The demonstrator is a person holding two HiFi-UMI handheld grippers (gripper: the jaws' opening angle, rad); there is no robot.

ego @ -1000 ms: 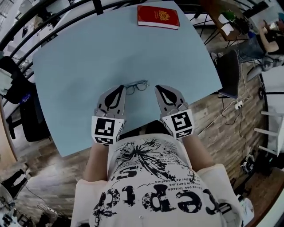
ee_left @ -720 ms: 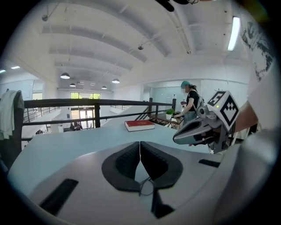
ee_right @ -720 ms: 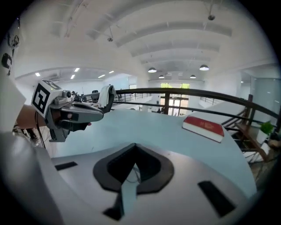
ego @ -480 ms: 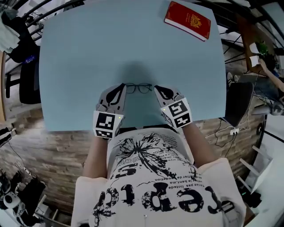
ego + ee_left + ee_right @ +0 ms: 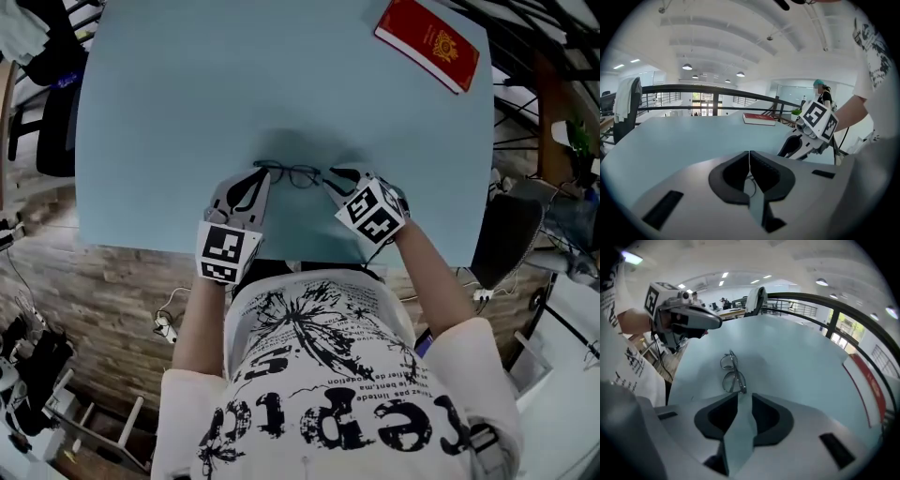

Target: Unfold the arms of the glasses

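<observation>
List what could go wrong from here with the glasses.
1. The glasses are thin wire lying on a smooth table; the right gripper, its jaws opening with nothing between them, could nudge them away rather than catch an arm.
2. The left gripper has its jaws together at the other end; whether it pinches the frame is unclear. Unheld, the glasses could skid; pinched hard, the frame might bend.
</observation>
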